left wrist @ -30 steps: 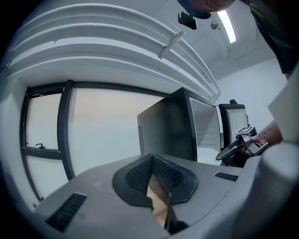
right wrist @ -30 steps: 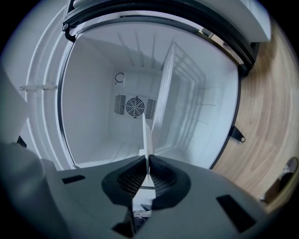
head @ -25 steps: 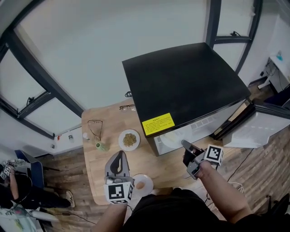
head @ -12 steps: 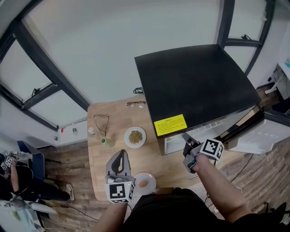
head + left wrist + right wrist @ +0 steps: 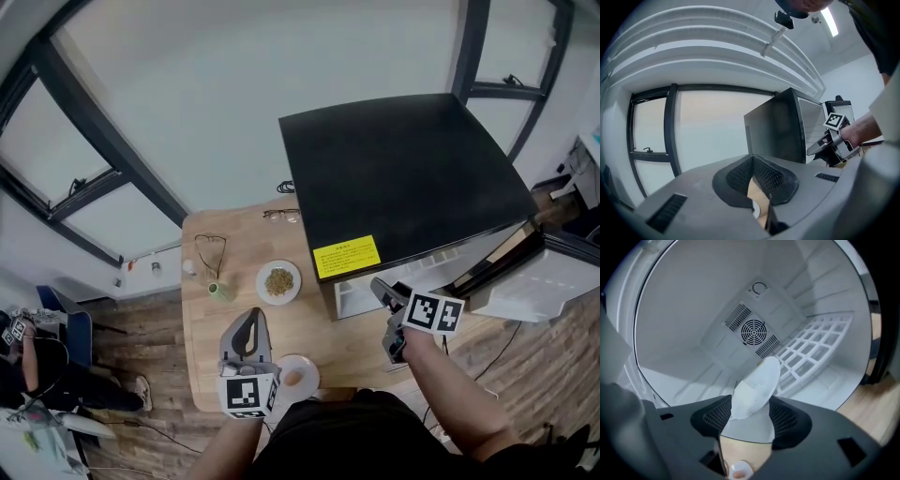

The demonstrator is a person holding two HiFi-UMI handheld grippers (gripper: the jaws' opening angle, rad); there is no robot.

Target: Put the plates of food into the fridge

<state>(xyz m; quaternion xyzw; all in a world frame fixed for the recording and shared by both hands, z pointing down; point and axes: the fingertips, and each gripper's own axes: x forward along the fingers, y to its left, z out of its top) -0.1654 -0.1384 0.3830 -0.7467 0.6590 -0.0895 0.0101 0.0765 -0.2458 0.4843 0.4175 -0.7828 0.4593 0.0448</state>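
**Plate let go inside the fridge**

Your fridge (image 5: 403, 178) stands open, and beside it the table (image 5: 208, 328) carries the grain plate (image 5: 278, 281) and the near plate (image 5: 296, 377). The white plate (image 5: 757, 385) lies inside the fridge. It shows as a long oval pointing from the jaws toward the back wall. The jaws of the right gripper (image 5: 388, 317) have just been opening and now stand apart, off the plate. I judge this one delivered. Your left gripper (image 5: 752, 161) is closed and empty.
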